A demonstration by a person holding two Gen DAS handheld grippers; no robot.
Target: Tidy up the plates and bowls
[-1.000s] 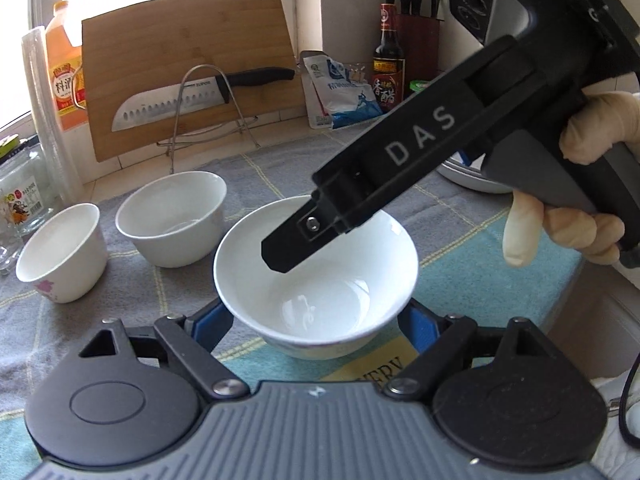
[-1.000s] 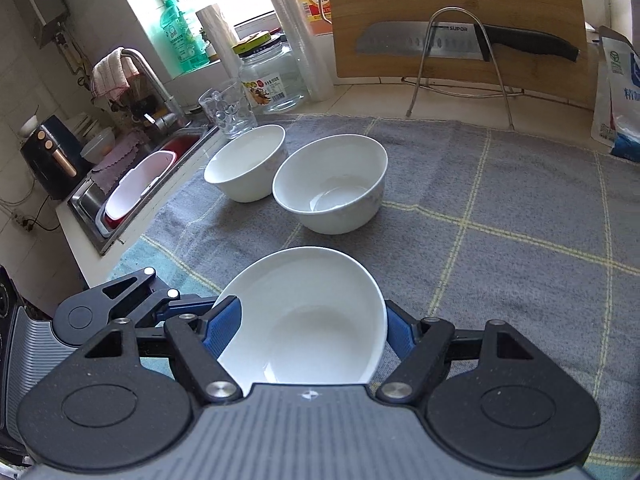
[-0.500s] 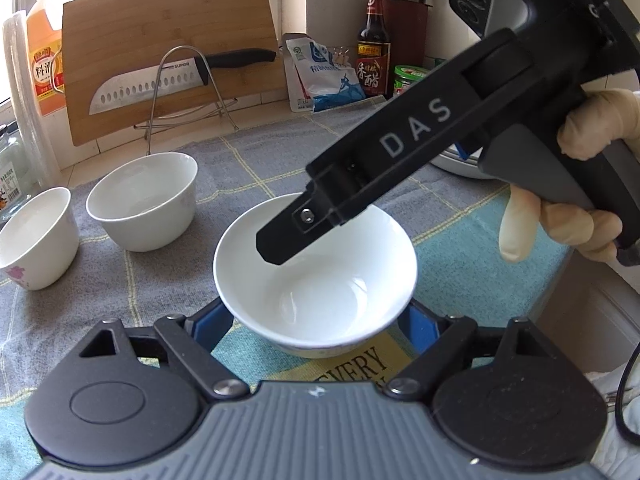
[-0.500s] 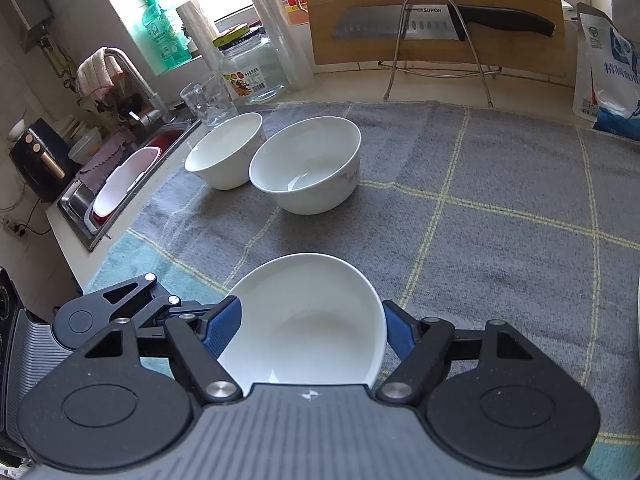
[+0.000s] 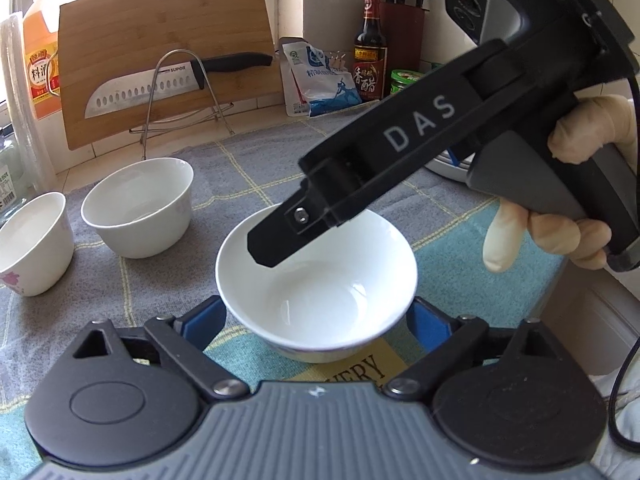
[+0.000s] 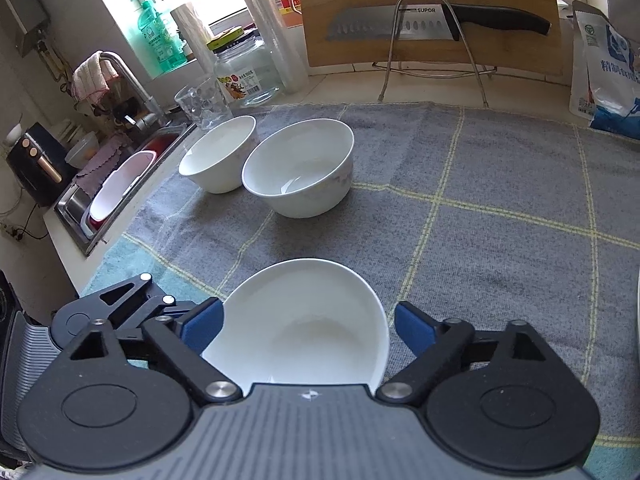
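Observation:
A shallow white bowl (image 5: 316,292) rests on the checked cloth (image 5: 248,168) near its front edge. My left gripper (image 5: 316,316) straddles it; its jaws are opening and the blue pads (image 5: 430,322) stand just off the rim. My right gripper (image 6: 306,324) straddles the same bowl (image 6: 300,320) from the other side, jaws also opening, with a gap at its right pad (image 6: 412,328). In the left wrist view one of its black fingers (image 5: 280,240) hangs over the bowl, held by a gloved hand (image 5: 560,208). Two deeper white bowls (image 6: 298,168) (image 6: 218,154) stand side by side further back.
A wooden cutting board (image 5: 160,48) leans on the back wall behind a knife (image 5: 160,88) on a wire rack. A vinegar bottle (image 5: 370,56), a salt bag (image 5: 316,84) and an oil jug (image 5: 40,52) line the wall. A glass jar (image 6: 244,68), a tumbler (image 6: 204,102) and the sink (image 6: 112,184) lie left.
Both pairs of blue pads have spread outward, away from the sides of the shallow bowl. The bowl stays where it was on the cloth.

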